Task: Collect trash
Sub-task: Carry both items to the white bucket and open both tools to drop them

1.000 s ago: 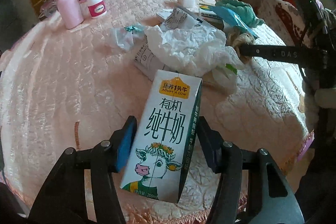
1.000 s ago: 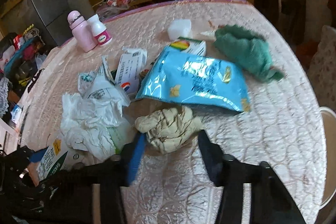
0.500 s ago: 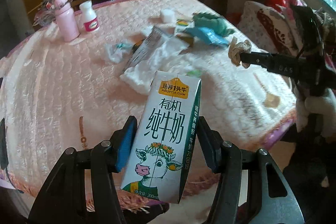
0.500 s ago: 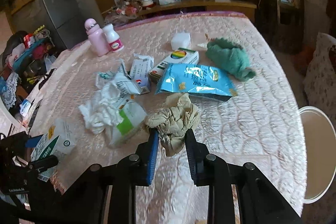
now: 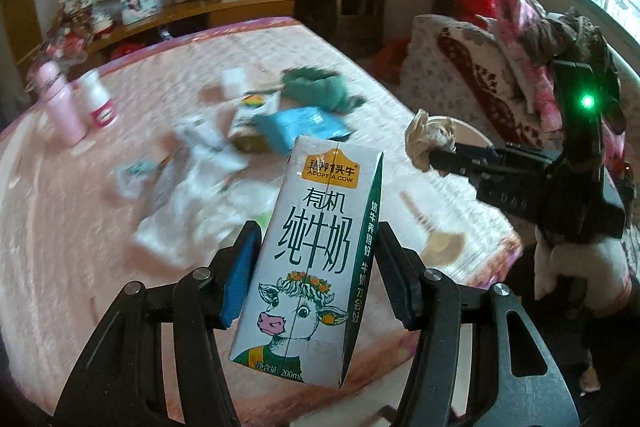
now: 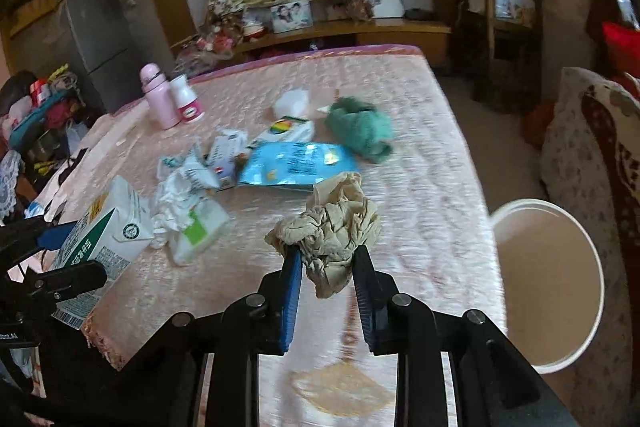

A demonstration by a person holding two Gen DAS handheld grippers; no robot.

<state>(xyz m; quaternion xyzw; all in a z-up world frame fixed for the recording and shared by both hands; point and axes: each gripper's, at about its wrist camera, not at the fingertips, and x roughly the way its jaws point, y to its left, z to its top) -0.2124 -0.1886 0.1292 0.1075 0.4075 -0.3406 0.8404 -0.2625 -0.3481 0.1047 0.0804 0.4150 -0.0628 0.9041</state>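
My left gripper (image 5: 316, 267) is shut on a white and green milk carton (image 5: 308, 259) with a cow drawing, held upright above the table's near edge. It also shows at the left of the right wrist view (image 6: 100, 243). My right gripper (image 6: 326, 259) is shut on a crumpled beige wad (image 6: 332, 227), lifted above the pink quilted table (image 6: 420, 147). The wad also shows in the left wrist view (image 5: 428, 141). On the table lie a blue snack bag (image 6: 296, 167), white crumpled paper (image 6: 180, 195), a small box (image 6: 288, 129) and a green cloth (image 6: 360, 131).
A white round bin (image 6: 548, 291) stands open on the floor right of the table. A pink bottle (image 6: 156, 101) and a white bottle (image 6: 188, 103) stand at the far left. A patterned sofa (image 6: 592, 163) is on the right, a wooden shelf behind.
My right gripper closed on the beige wad and lifted it off the table. Both grippers pulled back and up from the table with their loads.
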